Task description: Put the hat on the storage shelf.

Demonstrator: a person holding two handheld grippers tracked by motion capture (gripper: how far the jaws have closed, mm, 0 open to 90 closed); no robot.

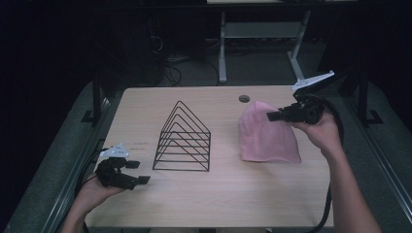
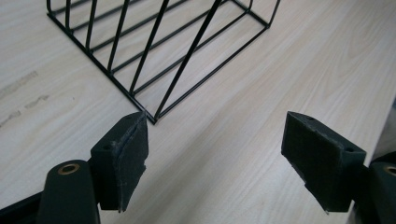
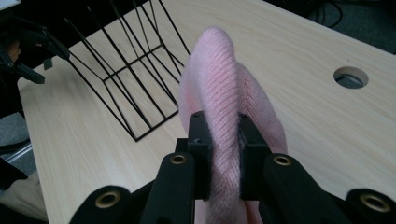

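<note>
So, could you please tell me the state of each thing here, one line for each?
pink knitted hat: pinched at its top, lower edge on the table.
right gripper: shut on the hat.
left gripper: open, nothing between its jaws.
black wire rack: upright on the table, nothing in it.

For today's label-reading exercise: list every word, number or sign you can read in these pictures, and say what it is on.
None can be read.
Faint dark marks on the table near the wire rack: too blurred to read.
Pink hat, both grippers: no lettering shows.
</note>
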